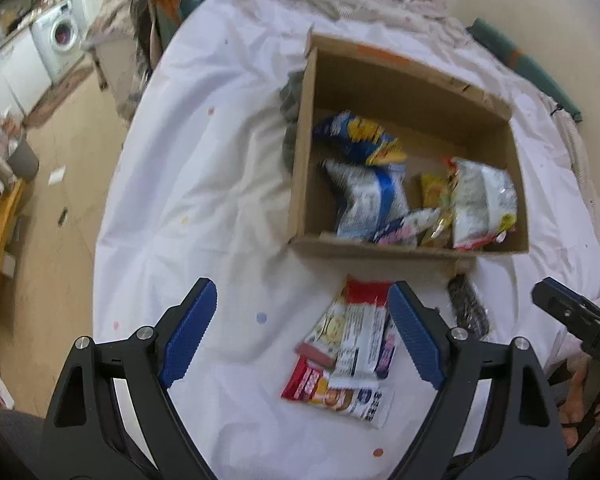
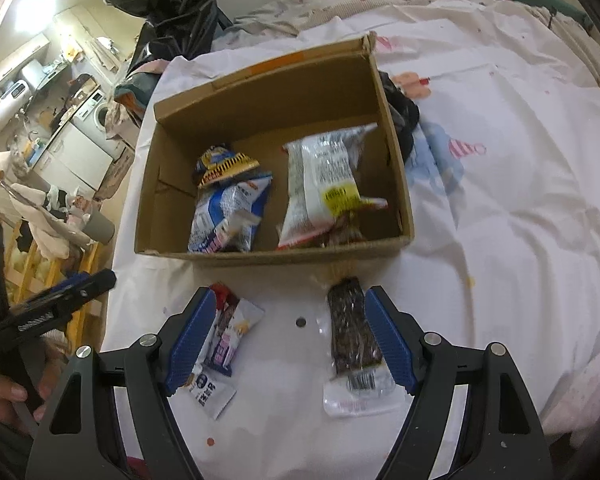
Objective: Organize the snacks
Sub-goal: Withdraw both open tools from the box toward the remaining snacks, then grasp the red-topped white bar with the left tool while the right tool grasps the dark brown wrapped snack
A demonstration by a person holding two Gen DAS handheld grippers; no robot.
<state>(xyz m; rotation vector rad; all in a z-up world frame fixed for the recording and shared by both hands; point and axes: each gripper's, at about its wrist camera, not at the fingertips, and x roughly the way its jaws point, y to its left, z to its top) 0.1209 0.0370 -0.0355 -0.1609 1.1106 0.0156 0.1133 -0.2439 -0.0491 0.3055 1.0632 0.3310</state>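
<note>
The snacks still to be put away lie on the white sheet (image 2: 500,220) just in front of the cardboard box (image 2: 392,152), which already holds several bags: a blue and white one (image 2: 230,212) to the left, a larger pale one with a yellow label (image 2: 324,184) to the right. Outside, there is a dark seaweed-like bar in a clear wrapper (image 2: 354,336) and, beside it, a small heap of flat red and white packets (image 1: 356,344).

All of these look light, thin and crinkly, so I would guess they slide easily on the cloth and buckle if pinched at an edge. The dark bar seems the stiffest; taking it across its narrow middle looks safest, and gently, since its filling may well snap. The packets overlap, so a pinch there may lift two at once.

The right gripper (image 2: 288,328) has its blue pads wide apart, the bar sitting just inside the right-hand pad, nothing clamped. The left gripper (image 1: 300,328) is likewise spread wide and empty above the heap, one pad overlapping the packets in view; whether it touches them I cannot tell
</note>
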